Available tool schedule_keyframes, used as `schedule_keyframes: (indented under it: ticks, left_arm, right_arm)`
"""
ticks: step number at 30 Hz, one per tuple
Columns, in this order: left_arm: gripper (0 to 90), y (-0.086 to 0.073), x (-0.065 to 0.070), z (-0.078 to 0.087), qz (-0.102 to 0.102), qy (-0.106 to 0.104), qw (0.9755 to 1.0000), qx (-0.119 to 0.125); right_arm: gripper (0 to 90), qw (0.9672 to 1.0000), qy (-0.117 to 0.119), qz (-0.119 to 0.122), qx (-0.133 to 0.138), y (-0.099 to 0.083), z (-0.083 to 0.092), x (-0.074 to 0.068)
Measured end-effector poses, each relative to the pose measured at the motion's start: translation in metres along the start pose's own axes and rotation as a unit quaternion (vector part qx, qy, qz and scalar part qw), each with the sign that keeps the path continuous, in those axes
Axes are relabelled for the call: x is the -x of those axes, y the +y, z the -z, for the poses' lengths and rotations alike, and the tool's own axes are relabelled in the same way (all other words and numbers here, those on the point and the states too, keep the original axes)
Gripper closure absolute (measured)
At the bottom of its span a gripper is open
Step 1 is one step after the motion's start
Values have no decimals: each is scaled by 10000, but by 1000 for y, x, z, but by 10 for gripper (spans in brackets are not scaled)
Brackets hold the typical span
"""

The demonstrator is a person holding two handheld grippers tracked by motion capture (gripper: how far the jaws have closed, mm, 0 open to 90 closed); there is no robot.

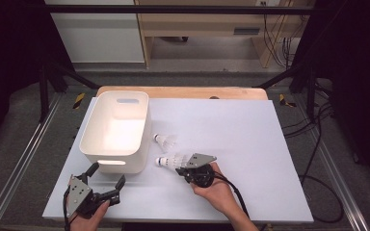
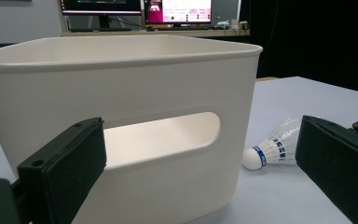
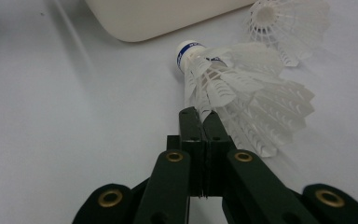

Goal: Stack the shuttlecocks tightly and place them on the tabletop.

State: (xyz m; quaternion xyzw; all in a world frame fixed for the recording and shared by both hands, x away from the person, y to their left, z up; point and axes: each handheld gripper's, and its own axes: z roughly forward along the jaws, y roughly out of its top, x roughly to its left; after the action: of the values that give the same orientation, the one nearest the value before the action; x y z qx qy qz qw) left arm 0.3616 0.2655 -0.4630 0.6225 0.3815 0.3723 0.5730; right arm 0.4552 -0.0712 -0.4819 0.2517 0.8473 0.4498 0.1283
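From my remote seat I see a white table [image 1: 250, 144] with a wooden board [image 1: 183, 92] along its far edge. A second shuttlecock [image 1: 166, 141] lies on the table just beside the tub. Beyond stand a wooden bench [image 1: 207, 24] and a white cabinet [image 1: 96, 33]; two lit monitors [image 2: 177, 10] glow on a desk behind.

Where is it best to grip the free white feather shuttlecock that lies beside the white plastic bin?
Probably at the feather skirt of the free white feather shuttlecock, coming from above on the side away from the white plastic bin. It lies on its side, cork toward the bin, and the round cork may slip.
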Motion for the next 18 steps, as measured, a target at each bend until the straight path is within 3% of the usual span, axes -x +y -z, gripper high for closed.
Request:
schedule_keyframes:
  ticks: [5, 18]
  left_arm:
    - [19, 0, 0, 0, -11, 10, 10000, 3]
    - [18, -1, -1, 0, 14, 15, 10000, -6]
  right_arm:
    - [752, 9999, -65, 129, -54, -1, 2, -2]
    - [502, 9996, -219, 59, -195, -2, 12, -2]
